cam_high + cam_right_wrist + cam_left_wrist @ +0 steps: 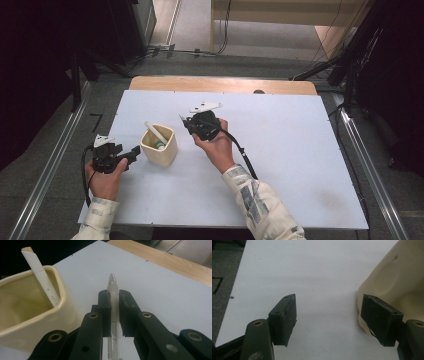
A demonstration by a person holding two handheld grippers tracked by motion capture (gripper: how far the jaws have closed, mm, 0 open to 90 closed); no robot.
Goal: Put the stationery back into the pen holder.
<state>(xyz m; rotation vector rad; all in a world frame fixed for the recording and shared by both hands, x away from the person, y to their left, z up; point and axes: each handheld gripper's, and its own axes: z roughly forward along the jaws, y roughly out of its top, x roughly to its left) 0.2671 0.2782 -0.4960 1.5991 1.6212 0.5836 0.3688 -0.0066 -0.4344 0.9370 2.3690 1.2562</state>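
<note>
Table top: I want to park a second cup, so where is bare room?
The white table is bare right of the right gripper and along the far edge. Crowded: the near-left, where the cream cup sits between both grippers, left gripper beside it.

White surface (300,165) with a bare wooden strip (222,84) along its far edge. Grey floor (240,62) around it. Metal rails (47,170) run along the floor on both sides. Black cables (190,51) lie beyond the far edge. Dark equipment (390,75) stands at either side.
</note>
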